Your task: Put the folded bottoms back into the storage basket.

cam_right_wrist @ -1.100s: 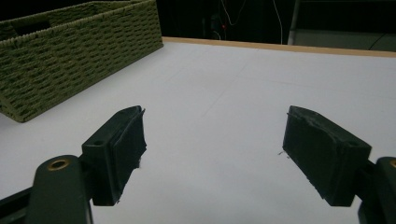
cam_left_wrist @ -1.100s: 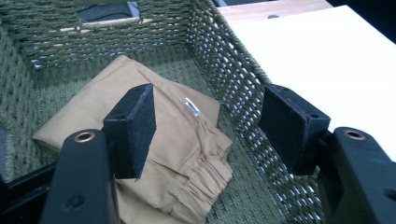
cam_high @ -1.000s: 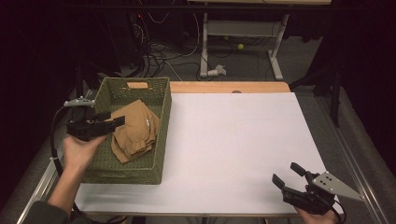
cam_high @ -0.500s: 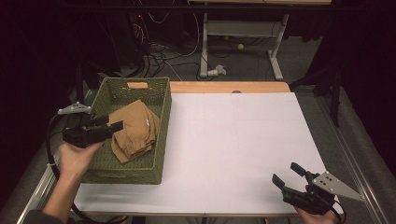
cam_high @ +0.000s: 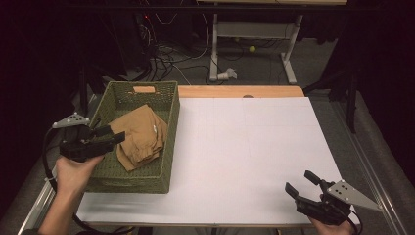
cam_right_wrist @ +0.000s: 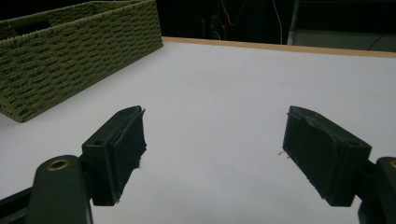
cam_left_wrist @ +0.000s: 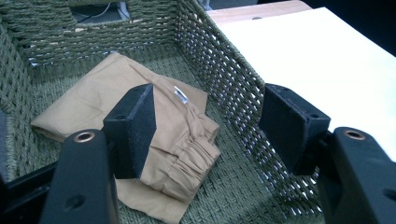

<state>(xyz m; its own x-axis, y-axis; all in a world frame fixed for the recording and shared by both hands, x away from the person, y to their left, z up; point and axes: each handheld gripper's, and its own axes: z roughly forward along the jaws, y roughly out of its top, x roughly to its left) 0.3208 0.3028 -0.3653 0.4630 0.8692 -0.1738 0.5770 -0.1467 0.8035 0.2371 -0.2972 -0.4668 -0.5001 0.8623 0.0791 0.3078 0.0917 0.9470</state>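
A folded tan garment lies in a green woven basket at the table's left. My left gripper hovers over the basket's near left part, open, with nothing between its pads, and the garment lies below and ahead of it. Low over the white tabletop at its near right corner, my right gripper is open and empty. The basket stands far off to its left.
A wooden strip runs along the table's far edge. Beyond it are cables, a white desk frame and a small yellow ball on the floor. A metal rail borders the table's right side.
My left gripper has drawn back toward the person and to the left, from over the garment to the basket's near left part. The right gripper has stayed still.
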